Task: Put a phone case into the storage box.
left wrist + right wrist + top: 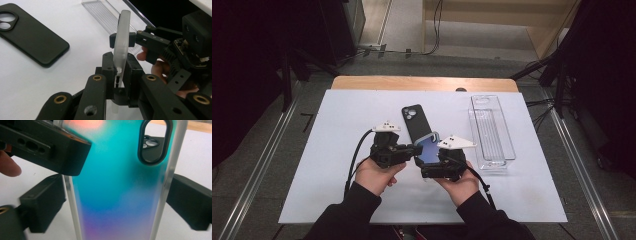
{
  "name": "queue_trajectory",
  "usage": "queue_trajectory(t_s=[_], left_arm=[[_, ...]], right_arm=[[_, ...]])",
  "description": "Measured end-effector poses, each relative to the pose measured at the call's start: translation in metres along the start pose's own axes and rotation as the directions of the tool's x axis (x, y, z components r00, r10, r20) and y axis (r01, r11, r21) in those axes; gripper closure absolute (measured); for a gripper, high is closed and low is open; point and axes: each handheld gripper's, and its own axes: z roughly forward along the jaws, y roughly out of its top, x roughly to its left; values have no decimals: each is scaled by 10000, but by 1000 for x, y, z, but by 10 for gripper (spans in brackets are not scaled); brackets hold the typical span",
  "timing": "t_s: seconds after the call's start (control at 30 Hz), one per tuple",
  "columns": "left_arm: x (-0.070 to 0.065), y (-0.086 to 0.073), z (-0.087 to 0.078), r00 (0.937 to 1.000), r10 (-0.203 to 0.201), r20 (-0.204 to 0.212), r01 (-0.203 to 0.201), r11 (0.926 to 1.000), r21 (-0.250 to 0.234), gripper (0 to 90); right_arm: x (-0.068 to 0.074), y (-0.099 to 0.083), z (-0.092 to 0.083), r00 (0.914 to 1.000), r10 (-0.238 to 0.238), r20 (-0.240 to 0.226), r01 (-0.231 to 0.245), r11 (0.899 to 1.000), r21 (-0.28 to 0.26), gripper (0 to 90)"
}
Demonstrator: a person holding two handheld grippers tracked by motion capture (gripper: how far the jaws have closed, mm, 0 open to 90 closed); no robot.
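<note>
My left gripper (119, 68): jaws narrow, clamped on the thin edge of the iridescent phone case (430, 148) | my right gripper (434, 161): jaws wide, spanning the case's width, pads at both long sides; case upright above the white table (337, 125) | beyond: black phone case (414, 122) lying flat; clear tray (492, 131) farther right

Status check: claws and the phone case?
Left claw shut on iridescent phone case. Right claw straddles case's sides, contact unclear. Black case and clear tray sit apart.
</note>
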Motion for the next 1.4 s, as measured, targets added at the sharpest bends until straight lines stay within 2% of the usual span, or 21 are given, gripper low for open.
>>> queue_trajectory(t_s=[0.07,0.1,0.13,0.37,0.43,0.53,0.63,0.73,0.87,1.03,1.13,1.2,1.3,1.4], left_arm=[[-1,0,0,10000,-9,49,9,10000,1,815],[-1,0,1,10000,13,50,-12,10000,-27,815],[-2,0,1,10000,-17,92,17,10000,-14,814],[-2,0,0,9999,33,111,-33,10000,-53,812],[-4,0,-1,9999,145,-13,-145,9999,-78,801],[-3,2,-3,10000,-11,-9,11,9999,-106,697],[-2,3,-6,9999,115,-65,-116,9999,-107,634],[-1,5,-10,9999,43,124,-42,9999,-94,548],[0,6,-15,9997,170,196,-172,9998,107,481],[7,3,-18,9976,325,606,-353,9984,443,367],[12,0,-18,9949,601,812,-640,9969,458,328],[16,-2,-18,9909,908,993,-980,9927,700,325],[21,-6,-18,9865,1203,1113,-1296,9883,803,294],[27,-10,-19,9809,1471,1271,-1562,9856,650,294]], right_arm=[[-1,0,0,10000,75,14,-75,10000,-29,62],[-1,0,0,10000,71,-19,-71,10000,-23,119],[-2,0,-1,9998,51,-189,-52,10000,-79,131],[-1,0,-3,9999,-124,-104,122,9998,-152,151],[-1,1,-3,9998,-107,-154,105,9999,-126,152],[-3,0,-2,9998,-93,-153,93,9999,-49,152],[-6,0,-1,9999,-9,-108,10,10000,23,152],[-11,1,-2,10000,66,-40,-65,10000,24,153],[-17,2,-5,9998,190,48,-190,9998,-56,152],[-26,6,-10,9997,221,91,-220,9997,-123,152],[-32,8,-14,9996,267,-5,-267,9995,-171,152],[-36,10,-16,9994,239,-233,-244,9995,-209,152],[-41,12,-20,9985,196,-514,-204,9997,-147,152],[-46,16,-24,9956,104,-931,-115,9999,-108,152]])
